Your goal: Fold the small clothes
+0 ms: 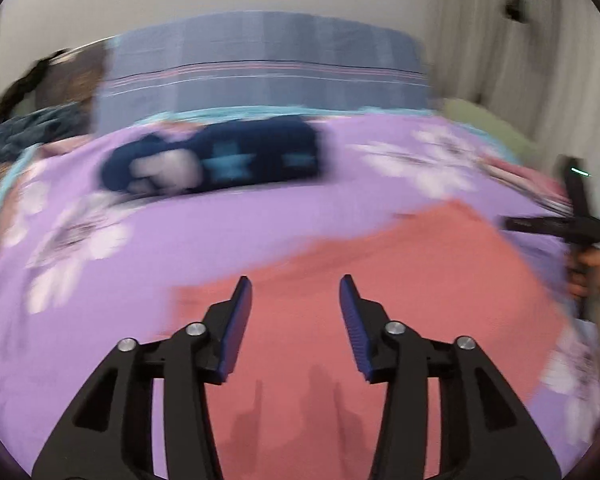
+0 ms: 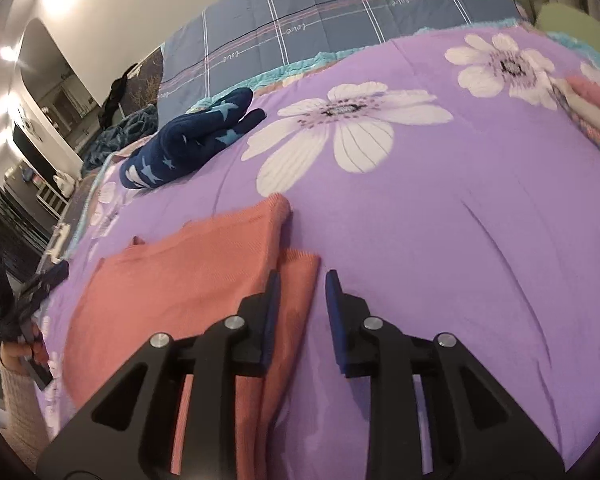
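A salmon-pink garment (image 1: 380,288) lies flat on the purple flowered bedspread (image 1: 220,232); in the right wrist view the garment (image 2: 188,280) has a folded layer along its right edge. My left gripper (image 1: 296,284) is open and empty, hovering over the garment. My right gripper (image 2: 302,274) is open and empty, its left finger above the garment's right edge. The right gripper also shows in the left wrist view (image 1: 572,220) beyond the garment's far right side. The left gripper shows blurred at the left edge of the right wrist view (image 2: 24,300).
A navy garment with light-blue stars (image 2: 192,140) lies bunched at the far side of the bedspread (image 2: 460,220). A blue plaid quilt (image 2: 340,12) stands behind it. Folded pink and white cloth (image 2: 596,108) sits at the right edge. A dark blanket (image 2: 116,136) lies at far left.
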Demonstrator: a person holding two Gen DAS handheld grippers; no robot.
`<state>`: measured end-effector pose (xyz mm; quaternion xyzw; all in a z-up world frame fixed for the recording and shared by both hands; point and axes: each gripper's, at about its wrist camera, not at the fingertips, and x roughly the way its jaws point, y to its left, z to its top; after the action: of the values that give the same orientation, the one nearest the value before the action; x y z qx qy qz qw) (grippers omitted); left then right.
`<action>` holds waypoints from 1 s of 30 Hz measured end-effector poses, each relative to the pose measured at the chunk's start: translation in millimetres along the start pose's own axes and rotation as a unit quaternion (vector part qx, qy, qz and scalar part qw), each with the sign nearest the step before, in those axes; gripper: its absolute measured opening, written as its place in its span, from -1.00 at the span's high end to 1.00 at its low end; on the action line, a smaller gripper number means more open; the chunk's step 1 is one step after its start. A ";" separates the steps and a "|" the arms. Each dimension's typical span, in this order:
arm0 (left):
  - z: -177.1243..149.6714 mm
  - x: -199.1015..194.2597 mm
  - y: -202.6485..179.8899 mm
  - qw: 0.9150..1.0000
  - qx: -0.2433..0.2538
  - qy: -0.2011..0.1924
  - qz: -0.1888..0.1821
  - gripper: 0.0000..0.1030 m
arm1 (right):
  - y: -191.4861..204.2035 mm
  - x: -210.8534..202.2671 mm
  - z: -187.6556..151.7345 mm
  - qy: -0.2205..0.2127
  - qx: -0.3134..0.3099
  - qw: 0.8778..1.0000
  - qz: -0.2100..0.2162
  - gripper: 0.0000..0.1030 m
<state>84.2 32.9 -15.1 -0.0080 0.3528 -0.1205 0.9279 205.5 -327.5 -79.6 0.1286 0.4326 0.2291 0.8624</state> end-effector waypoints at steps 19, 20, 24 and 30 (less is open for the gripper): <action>-74.1 70.8 -304.4 0.946 0.278 0.123 -0.111 -0.34 | -26.6 36.9 9.8 0.114 0.041 0.982 0.147 0.11; -73.4 72.1 -303.6 0.948 0.273 0.125 -0.110 -0.34 | -27.3 35.3 6.3 0.107 0.036 0.982 0.151 0.11; -63.2 79.7 -293.9 0.958 0.242 0.129 -0.090 0.25 | -25.4 25.6 6.6 0.119 0.019 0.980 0.160 -0.01; -52.9 77.0 -271.6 0.963 0.198 0.138 -0.121 0.85 | -32.5 22.1 7.5 0.145 0.054 0.969 0.194 -0.19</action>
<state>45.9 -244.8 -78.0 0.1498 0.4435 -0.2987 0.8317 232.3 -344.5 -104.0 0.2219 0.5312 0.3847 0.7215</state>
